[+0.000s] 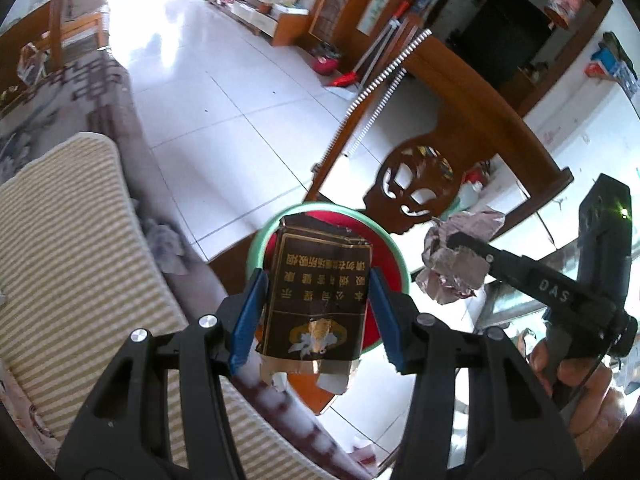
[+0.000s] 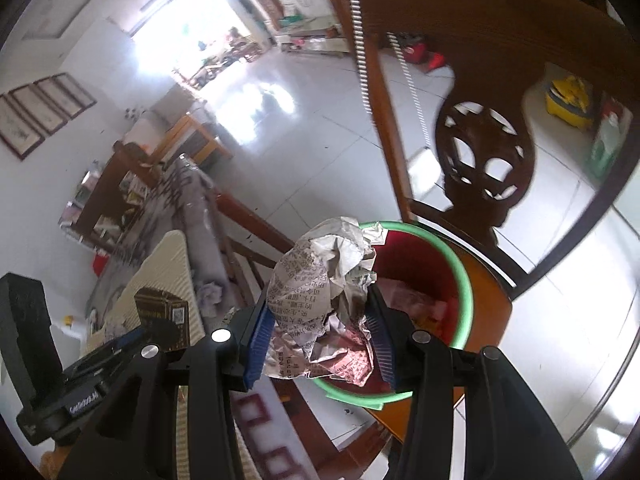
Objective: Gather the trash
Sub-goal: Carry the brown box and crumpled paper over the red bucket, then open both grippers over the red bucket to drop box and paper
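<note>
So both grippers have something clamped right now. The left gripper [image 1: 316, 312] has its blue pads [image 1: 249, 316] pressed against the two sides of a dark cigarette pack [image 1: 316, 296], which stands between the jaws with its torn bottom flaps hanging out below the pads. Straight past those jaws, behind the pack, is the bin [image 1: 394, 252], red inside with a green rim, so the pack is up over its opening.

The right gripper [image 2: 320, 332] is pinching a crumpled wad of printed paper and foil [image 2: 326, 300]; the wad bulges up and out above the jaws. The bin [image 2: 466, 280] sits just beyond and to the right of those jaws, with some pinkish stuff already lying at its bottom. It seems to rest on the seat of a carved wooden chair [image 2: 484, 152], whose back rises behind it.

Left of both sets of jaws there's a striped cushion [image 1: 72, 248]. A hand [image 1: 576, 376] shows on the right gripper's handle.
</note>
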{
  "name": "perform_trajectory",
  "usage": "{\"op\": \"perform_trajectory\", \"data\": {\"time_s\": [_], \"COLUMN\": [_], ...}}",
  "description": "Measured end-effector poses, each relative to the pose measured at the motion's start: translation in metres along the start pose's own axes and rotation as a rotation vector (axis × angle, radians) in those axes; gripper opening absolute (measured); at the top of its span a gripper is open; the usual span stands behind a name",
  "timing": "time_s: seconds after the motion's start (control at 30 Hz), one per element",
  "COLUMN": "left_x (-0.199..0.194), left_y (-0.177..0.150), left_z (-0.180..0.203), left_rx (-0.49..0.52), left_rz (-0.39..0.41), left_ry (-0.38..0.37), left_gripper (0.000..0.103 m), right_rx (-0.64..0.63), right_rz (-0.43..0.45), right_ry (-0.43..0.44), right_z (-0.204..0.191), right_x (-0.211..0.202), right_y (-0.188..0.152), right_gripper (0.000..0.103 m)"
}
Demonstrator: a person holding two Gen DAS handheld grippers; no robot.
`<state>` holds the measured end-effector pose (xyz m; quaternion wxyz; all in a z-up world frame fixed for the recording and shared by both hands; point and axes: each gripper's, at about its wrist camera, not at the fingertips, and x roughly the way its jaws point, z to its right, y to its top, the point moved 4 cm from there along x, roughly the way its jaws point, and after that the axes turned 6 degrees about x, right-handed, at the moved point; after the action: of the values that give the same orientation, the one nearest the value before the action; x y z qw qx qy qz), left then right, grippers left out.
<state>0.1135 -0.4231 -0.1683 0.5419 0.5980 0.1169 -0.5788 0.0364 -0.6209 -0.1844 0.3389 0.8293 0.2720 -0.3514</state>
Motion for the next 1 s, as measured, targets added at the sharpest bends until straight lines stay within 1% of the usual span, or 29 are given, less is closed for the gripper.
{"op": "perform_trajectory", "data": {"time_s": [0.13, 0.37, 0.4, 0.43, 0.47, 0.5, 0.53, 0.63, 0.83, 1.0], "left_x": [0.01, 0.021, 0.022, 0.022, 0.023, 0.023, 0.021, 0.017, 0.002, -0.013], "left_y": [0.001, 0.001, 0.001, 0.002, 0.002, 0.003, 0.003, 0.002, -0.006, -0.016], "left_z": [0.015, 0.028, 0.029, 0.029, 0.029, 0.029, 0.028, 0.025, 0.011, -0.001], "left_rx": [0.024, 0.043, 0.043, 0.04, 0.035, 0.03, 0.023, 0.024, 0.01, -0.012], "left_rz": [-0.016, -0.036, -0.035, -0.034, -0.034, -0.028, -0.014, -0.011, 0.009, 0.026], "left_ry": [-0.016, -0.023, -0.025, -0.023, -0.02, -0.019, -0.019, -0.012, 0.017, 0.036], "left_gripper": [0.05, 0.05, 0.051, 0.054, 0.066, 0.076, 0.078, 0.078, 0.078, 0.078], "right_rx": [0.026, 0.023, 0.023, 0.023, 0.024, 0.028, 0.034, 0.063, 0.07, 0.051], "right_rz": [-0.002, 0.0, 0.0, 0.001, 0.001, 0.003, 0.001, 0.008, -0.002, -0.024], "right_ry": [-0.007, -0.004, -0.004, -0.001, 0.0, -0.001, 0.0, 0.006, 0.005, 0.007], "right_z": [0.014, 0.018, 0.018, 0.018, 0.018, 0.019, 0.02, 0.023, 0.02, 0.007], "right_x": [-0.002, -0.004, -0.004, -0.004, -0.003, -0.003, -0.002, -0.002, 0.0, 0.005], "right_y": [0.001, 0.005, 0.005, 0.006, 0.007, 0.008, 0.008, 0.009, 0.004, -0.005], "right_gripper": [0.044, 0.044, 0.045, 0.048, 0.051, 0.057, 0.062, 0.069, 0.069, 0.069]}}
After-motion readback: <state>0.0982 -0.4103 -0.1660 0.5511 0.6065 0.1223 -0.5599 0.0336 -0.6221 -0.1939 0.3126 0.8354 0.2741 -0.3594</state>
